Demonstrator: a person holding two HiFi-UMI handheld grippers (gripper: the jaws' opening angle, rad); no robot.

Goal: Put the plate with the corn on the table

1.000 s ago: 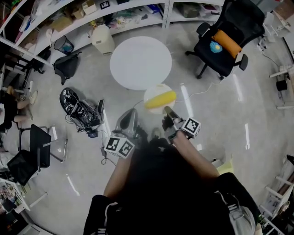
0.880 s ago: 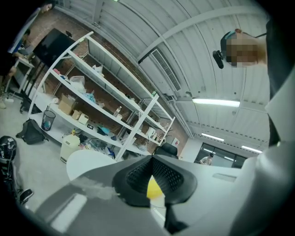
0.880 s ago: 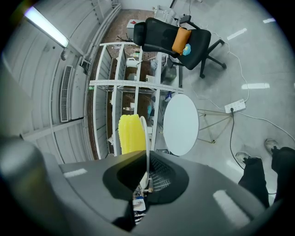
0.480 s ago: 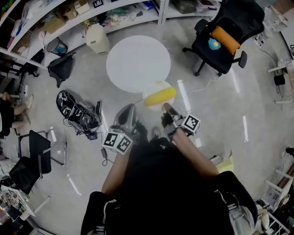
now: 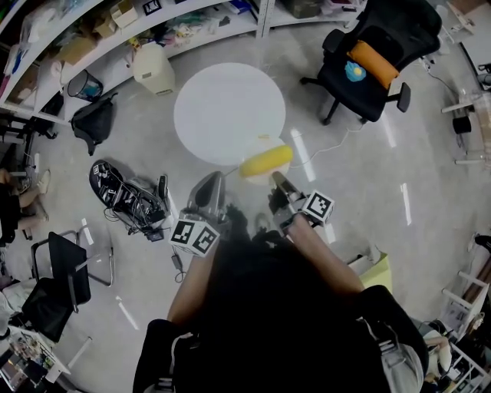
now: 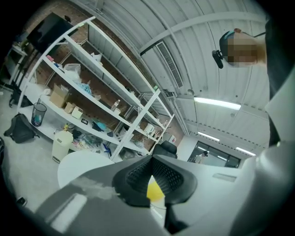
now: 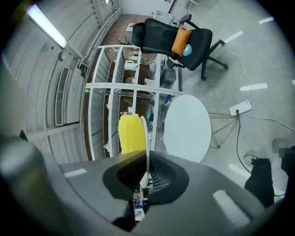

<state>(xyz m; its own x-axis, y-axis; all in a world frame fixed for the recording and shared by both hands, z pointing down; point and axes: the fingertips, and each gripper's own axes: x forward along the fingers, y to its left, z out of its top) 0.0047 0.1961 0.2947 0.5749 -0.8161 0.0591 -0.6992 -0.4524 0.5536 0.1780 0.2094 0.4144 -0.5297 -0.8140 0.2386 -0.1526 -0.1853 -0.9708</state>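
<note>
A white plate (image 7: pixel 146 138) carrying a yellow corn cob (image 5: pixel 266 161) is held by its rim in my right gripper (image 5: pixel 277 179), which is shut on it. In the right gripper view the plate stands edge-on between the pads (image 7: pixel 156 177), with the corn (image 7: pixel 131 133) to its left. The plate hangs at the near edge of the round white table (image 5: pixel 229 107), above floor height. My left gripper (image 5: pixel 216 178) is level beside it on the left, shut and holding nothing. Beyond its jaws the left gripper view shows the corn (image 6: pixel 154 190) and the table (image 6: pixel 85 161).
A black office chair (image 5: pixel 372 57) with an orange cushion stands at the back right. Long shelves (image 5: pixel 153 23) with boxes, a white bin (image 5: pixel 151 67) and a black bag (image 5: pixel 92 119) line the back. Cables and gear (image 5: pixel 126 192) lie on the floor at the left.
Both grippers and the plate with the corn have moved forward towards the round table; the plate now overlaps the table's near edge. The right gripper's hold is unchanged.
</note>
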